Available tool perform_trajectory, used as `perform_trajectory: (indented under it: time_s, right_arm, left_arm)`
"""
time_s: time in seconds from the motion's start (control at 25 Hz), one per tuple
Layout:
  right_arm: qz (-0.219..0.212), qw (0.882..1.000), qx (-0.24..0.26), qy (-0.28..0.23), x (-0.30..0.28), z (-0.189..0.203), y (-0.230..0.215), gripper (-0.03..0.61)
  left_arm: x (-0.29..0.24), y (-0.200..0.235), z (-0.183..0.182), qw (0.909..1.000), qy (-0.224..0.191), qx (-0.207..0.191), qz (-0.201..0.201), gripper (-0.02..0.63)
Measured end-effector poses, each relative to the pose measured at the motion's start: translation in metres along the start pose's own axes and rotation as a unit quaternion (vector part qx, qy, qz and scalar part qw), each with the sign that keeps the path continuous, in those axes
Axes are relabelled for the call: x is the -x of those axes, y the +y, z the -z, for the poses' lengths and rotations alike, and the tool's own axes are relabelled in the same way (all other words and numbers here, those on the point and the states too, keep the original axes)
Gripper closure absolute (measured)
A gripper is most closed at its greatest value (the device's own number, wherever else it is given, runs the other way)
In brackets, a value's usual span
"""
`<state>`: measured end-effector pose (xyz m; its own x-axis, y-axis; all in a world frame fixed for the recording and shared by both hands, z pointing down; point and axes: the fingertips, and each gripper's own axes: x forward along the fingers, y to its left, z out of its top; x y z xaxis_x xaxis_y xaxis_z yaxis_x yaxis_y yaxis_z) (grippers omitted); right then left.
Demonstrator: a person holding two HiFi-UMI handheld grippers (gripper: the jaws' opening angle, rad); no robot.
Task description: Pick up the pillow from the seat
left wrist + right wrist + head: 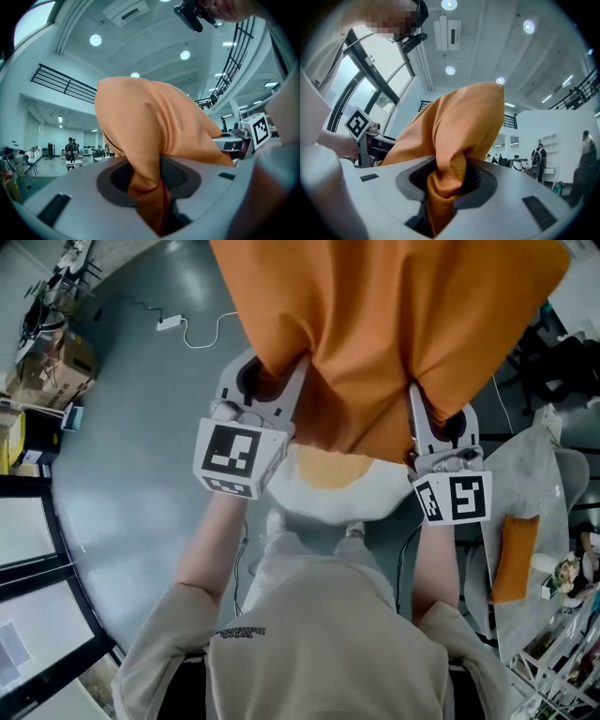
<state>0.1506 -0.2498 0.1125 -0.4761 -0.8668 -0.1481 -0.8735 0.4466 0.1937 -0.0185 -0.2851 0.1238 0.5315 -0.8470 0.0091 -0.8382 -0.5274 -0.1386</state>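
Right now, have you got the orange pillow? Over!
Left gripper and right gripper both shut on the orange pillow cover. Held up, white filling showing at the near end. Nothing seen in the way.

A smooth grey-blue floor [131, 446] spreads ahead and left of the left gripper [277, 371], with a white power adapter and cord [171, 322] lying on it. Dark-framed glass windows [28, 549] stand far to its left. Above the right gripper [443, 183], a high pale ceiling [487, 42] carries round recessed lights [449, 70] and a black-railed balcony [511, 122].
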Motion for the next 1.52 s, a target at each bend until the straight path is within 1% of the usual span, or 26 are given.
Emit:
perform_trajectory:
  time_s: [0.2, 0.28, 0.4, 0.48, 0.6, 0.76, 0.88, 0.96, 1.12, 1.24, 1.28, 1.4, 1.52]
  right_arm:
    - [0.010, 0.998, 0.031, -0.049, 0.014, -0.069, 0.003, 0.446]
    - [0.006, 0.997, 0.040, -0.068, 0.018, -0.089, 0.004, 0.439]
    - [-0.004, 0.995, 0.056, -0.084, 0.031, -0.106, 0.001, 0.434]
    - [-0.007, 0.994, 0.062, -0.091, 0.040, -0.110, 0.003, 0.431]
    - [-0.002, 0.994, 0.058, -0.089, 0.052, -0.102, 0.013, 0.425]
    - [-0.002, 0.996, 0.039, -0.078, 0.055, -0.087, 0.027, 0.414]
    - [-0.003, 0.998, 0.024, -0.065, 0.055, -0.072, 0.027, 0.410]
    - [-0.003, 0.998, 0.019, -0.060, 0.056, -0.067, 0.025, 0.408]
    - [0.002, 0.998, 0.020, -0.064, 0.057, -0.070, 0.019, 0.407]
    - [0.005, 0.998, 0.021, -0.065, 0.056, -0.073, 0.014, 0.407]
    - [0.006, 0.998, 0.022, -0.064, 0.056, -0.074, 0.015, 0.407]
    - [0.007, 0.998, 0.025, -0.065, 0.057, -0.077, 0.019, 0.407]
    - [0.010, 0.998, 0.023, -0.064, 0.061, -0.079, 0.019, 0.405]
  left_arm:
    - [0.028, -0.003, -0.067, 0.9984, -0.053, -0.019, -0.010, 0.476]
    - [0.039, -0.006, -0.090, 0.9968, -0.076, -0.016, -0.019, 0.476]
    - [0.052, -0.017, -0.107, 0.9945, -0.099, -0.023, -0.027, 0.472]
    - [0.060, -0.023, -0.108, 0.9937, -0.103, -0.030, -0.032, 0.471]
    - [0.073, -0.030, -0.097, 0.9941, -0.096, -0.036, -0.035, 0.469]
    - [0.084, -0.028, -0.080, 0.9947, -0.090, -0.039, -0.030, 0.469]
    - [0.081, -0.028, -0.070, 0.9947, -0.090, -0.040, -0.027, 0.469]
    - [0.079, -0.030, -0.066, 0.9955, -0.083, -0.039, -0.027, 0.469]
    - [0.075, -0.032, -0.067, 0.9961, -0.073, -0.041, -0.028, 0.469]
    - [0.072, -0.036, -0.078, 0.9942, -0.096, -0.043, -0.021, 0.469]
    - [0.072, -0.035, -0.079, 0.9943, -0.096, -0.042, -0.019, 0.469]
    - [0.077, -0.032, -0.076, 0.9958, -0.079, -0.042, -0.022, 0.469]
    - [0.079, -0.035, -0.078, 0.9956, -0.082, -0.041, -0.018, 0.469]
